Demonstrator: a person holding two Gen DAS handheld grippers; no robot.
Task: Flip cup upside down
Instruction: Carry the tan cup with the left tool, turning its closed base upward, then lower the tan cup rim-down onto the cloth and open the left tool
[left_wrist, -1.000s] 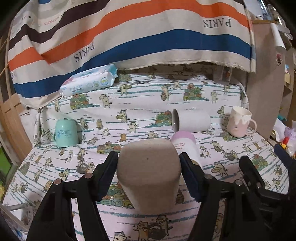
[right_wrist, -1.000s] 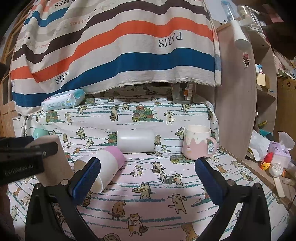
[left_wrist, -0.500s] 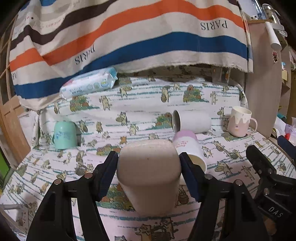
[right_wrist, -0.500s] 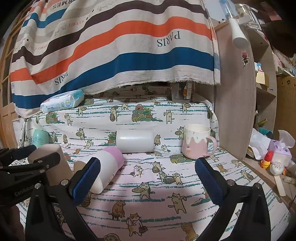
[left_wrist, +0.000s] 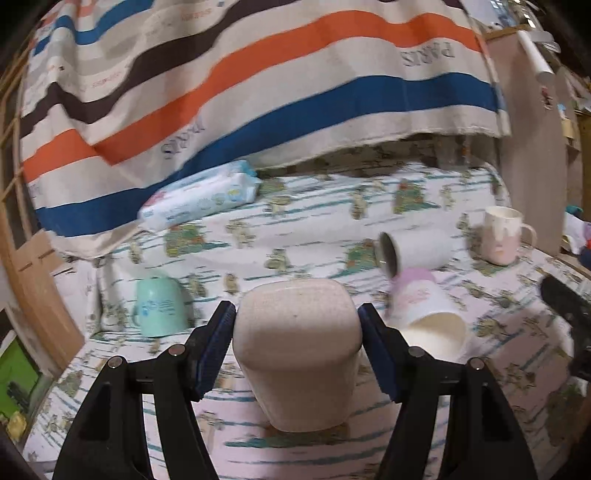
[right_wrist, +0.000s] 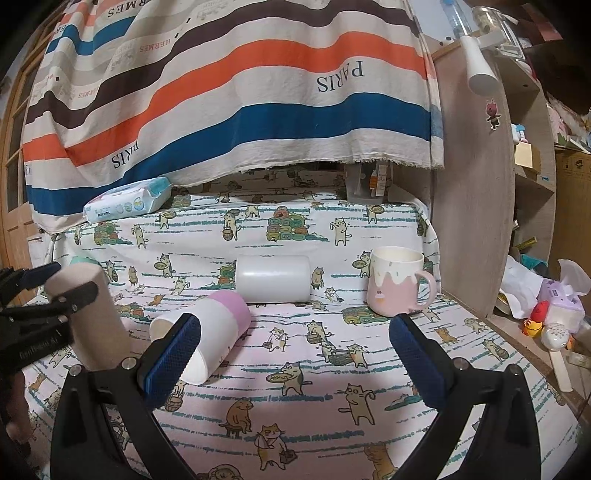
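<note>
Lying tipped just ahead-left of the right tool (right_wrist: 295, 349): pink-and-white cup (right_wrist: 201, 334), white cylinder cup (right_wrist: 272, 278) behind it. Standing further right: drip-glaze mug (right_wrist: 397, 286). Leaving open tabletop (right_wrist: 332, 398) between the blue pads. Crowding the left: beige cup (left_wrist: 297, 350), mint cup (left_wrist: 159, 306).

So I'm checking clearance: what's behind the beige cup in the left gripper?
Behind the beige cup, held by the left gripper, lies cat-print cloth and a wipes pack. The cloth directly behind the cup is hidden.
</note>
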